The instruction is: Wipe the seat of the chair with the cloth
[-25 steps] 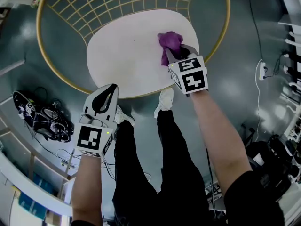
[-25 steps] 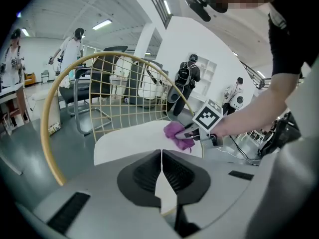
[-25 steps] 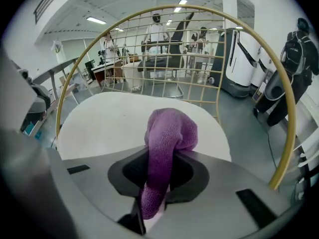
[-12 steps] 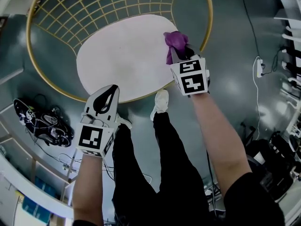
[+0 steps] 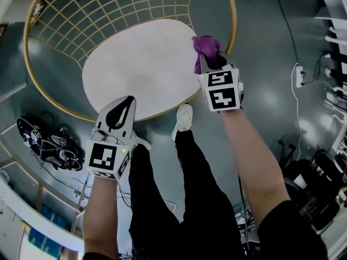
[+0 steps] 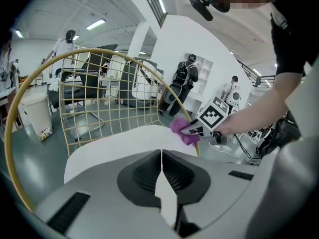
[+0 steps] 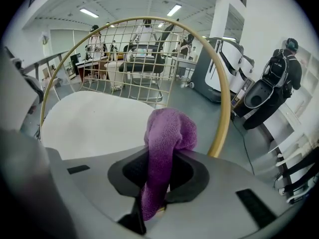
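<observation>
A round chair with a white seat and a gold wire back stands below me. My right gripper is shut on a purple cloth, which bunches out past its tips at the seat's right edge, beside the gold rim. In the right gripper view the purple cloth runs down between the jaws. My left gripper hangs at the seat's near edge with its jaws together and nothing in them. The left gripper view shows the white seat ahead and the purple cloth at the far side.
The person's black trouser legs and a white shoe stand just in front of the chair. A tangle of black gear and cables lies on the grey floor at left. A power strip and shelving sit at right. Other people stand in the room behind.
My right gripper with the cloth has slid from the seat's inner right part out to its right edge near the rim. The left gripper has stayed at the near edge.
</observation>
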Motion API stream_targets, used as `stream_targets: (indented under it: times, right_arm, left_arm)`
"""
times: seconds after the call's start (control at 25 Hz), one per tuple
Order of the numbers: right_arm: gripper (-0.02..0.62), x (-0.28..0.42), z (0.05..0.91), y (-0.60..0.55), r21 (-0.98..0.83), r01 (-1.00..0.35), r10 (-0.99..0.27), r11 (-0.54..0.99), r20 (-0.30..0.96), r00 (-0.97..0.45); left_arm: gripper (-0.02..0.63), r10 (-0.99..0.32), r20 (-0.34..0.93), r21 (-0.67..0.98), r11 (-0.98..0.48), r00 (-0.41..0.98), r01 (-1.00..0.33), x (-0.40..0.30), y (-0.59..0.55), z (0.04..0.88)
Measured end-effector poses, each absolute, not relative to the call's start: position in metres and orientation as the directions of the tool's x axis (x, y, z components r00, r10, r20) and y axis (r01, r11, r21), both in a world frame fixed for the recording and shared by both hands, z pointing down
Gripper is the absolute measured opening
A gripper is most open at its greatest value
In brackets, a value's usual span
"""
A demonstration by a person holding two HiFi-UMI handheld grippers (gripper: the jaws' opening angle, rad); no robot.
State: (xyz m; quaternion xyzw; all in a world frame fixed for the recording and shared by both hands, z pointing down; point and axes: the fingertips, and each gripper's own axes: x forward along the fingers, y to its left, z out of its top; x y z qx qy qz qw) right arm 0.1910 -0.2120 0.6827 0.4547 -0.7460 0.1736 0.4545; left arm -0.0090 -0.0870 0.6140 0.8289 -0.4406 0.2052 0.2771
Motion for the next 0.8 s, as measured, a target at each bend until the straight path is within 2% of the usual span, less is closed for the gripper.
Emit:
stream_targets:
  times: [0.52, 0.8]
  right_arm:
    - [0.074, 0.186, 0.679, -0.212, 0.153, -0.819, -0.526, 0.553, 0.826, -0.201]
    - [0.074, 0.136, 0.668, -0.215, 0.109, -0.783, -0.524, 0.612, 0.798, -0.299]
  left_arm:
    - [0.018, -0.619, 0.582, 0.289, -0.45, 0.528, -0.845, -0.001, -0.093, 0.621]
    - [0.018, -0.645, 0.583, 0.269, -0.42, 0.494, -0.867, -0.03, -0.096, 0.617]
